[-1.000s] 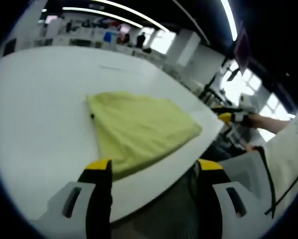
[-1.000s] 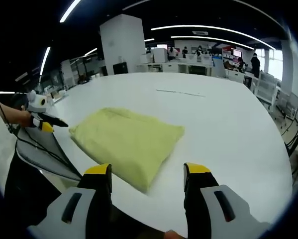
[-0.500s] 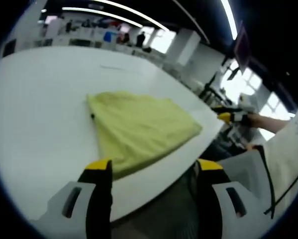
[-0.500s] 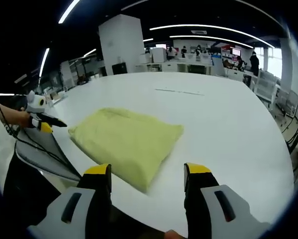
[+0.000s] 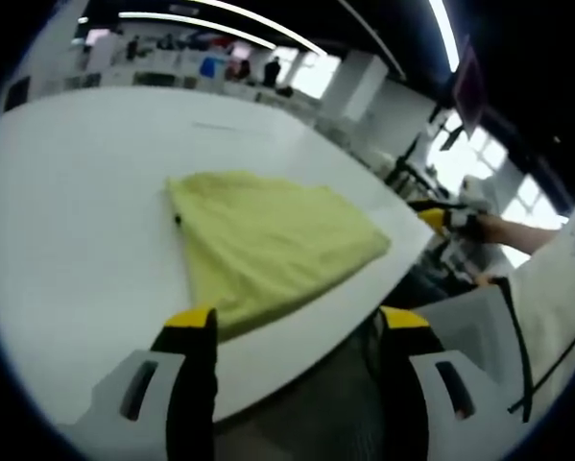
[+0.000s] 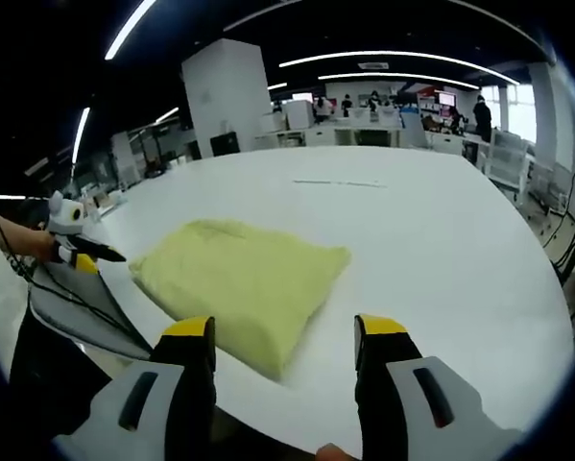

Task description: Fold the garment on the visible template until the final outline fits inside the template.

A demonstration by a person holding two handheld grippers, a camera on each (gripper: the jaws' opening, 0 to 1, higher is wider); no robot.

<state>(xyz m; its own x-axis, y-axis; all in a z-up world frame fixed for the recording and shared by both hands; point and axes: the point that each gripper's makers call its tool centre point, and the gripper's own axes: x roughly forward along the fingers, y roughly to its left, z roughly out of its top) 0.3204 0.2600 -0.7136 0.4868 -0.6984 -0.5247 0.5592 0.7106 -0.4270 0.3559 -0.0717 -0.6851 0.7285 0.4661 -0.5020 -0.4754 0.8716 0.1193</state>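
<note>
A soft, matte yellow-green garment [image 5: 268, 245] lies folded into a rough rectangle with rounded, slightly puffed edges on a smooth white table [image 5: 66, 221], near its front edge. In the left gripper view the left gripper [image 5: 292, 331] hangs at 6 o'clock from the cloth, its yellow-tipped jaws apart and empty; the right gripper [image 5: 445, 219] shows at 3 o'clock, off the table. In the right gripper view the right gripper's jaws are likewise spread, holding nothing, with the left gripper at 9 o'clock

Folded yellow-green garment [image 5: 268, 245] flat on table
</note>
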